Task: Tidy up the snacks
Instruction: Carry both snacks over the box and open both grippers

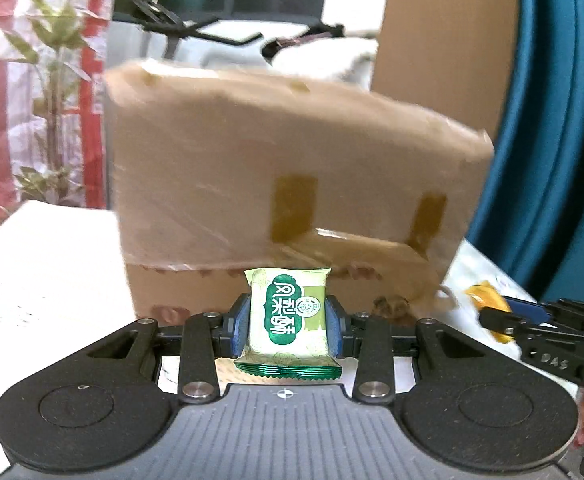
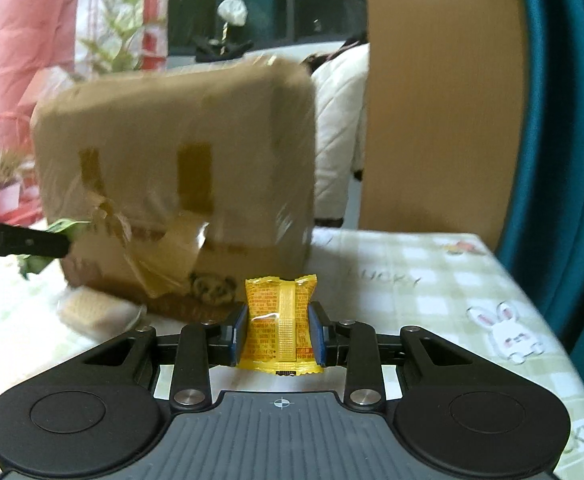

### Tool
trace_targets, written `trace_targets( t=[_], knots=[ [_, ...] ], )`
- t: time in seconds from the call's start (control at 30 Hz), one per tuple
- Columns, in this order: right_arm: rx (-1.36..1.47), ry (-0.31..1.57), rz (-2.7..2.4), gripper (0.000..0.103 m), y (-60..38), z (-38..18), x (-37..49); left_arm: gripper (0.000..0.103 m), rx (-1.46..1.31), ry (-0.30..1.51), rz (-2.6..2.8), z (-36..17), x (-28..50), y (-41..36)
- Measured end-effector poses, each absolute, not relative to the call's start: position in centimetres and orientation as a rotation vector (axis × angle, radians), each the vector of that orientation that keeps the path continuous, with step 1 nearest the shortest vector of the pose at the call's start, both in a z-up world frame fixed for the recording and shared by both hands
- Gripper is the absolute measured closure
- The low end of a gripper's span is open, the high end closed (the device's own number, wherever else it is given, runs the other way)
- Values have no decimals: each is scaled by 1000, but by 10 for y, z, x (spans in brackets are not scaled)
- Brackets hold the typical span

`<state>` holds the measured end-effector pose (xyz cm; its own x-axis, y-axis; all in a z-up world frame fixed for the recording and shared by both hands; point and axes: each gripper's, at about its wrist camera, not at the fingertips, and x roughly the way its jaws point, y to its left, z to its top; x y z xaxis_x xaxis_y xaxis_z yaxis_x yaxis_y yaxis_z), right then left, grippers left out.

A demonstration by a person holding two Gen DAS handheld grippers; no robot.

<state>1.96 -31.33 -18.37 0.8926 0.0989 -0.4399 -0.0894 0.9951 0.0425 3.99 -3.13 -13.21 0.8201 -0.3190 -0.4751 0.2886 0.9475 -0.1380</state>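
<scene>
Box (image 1: 284,184): big taped carton on the table, just past both packets.
Left gripper (image 1: 288,326): pads clamped on the green packet (image 1: 288,316), held upright off the table.
Right gripper (image 2: 279,330): pinching the yellow packet (image 2: 280,320) at its sides.
Handling: light, crinkly, probably slippery wrappers with likely crushable contents; mid-body hold suits.

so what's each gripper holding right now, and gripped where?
Left gripper: green snack packet, pads on its two side edges. Right gripper: yellow snack packet, pinched across its sides, seam facing the camera.
</scene>
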Motion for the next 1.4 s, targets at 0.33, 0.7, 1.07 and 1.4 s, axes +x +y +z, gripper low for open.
trace_targets(
  t=[0.33,0.7,1.07,1.4],
  knots=[
    [25,286,70,74,-326,-120,27,63,-127,370,-214,-81,34,7],
    [-39,176,202,74,-293,-47,90,63,-58,205,-258,-15,72,5],
    [-24,382,195,73,-264,-63,150,63,2,343,-298,-28,159,-24],
    [8,397,194,58,-267,-65,139,37,10,397,-336,-37,158,-19]
  ],
)
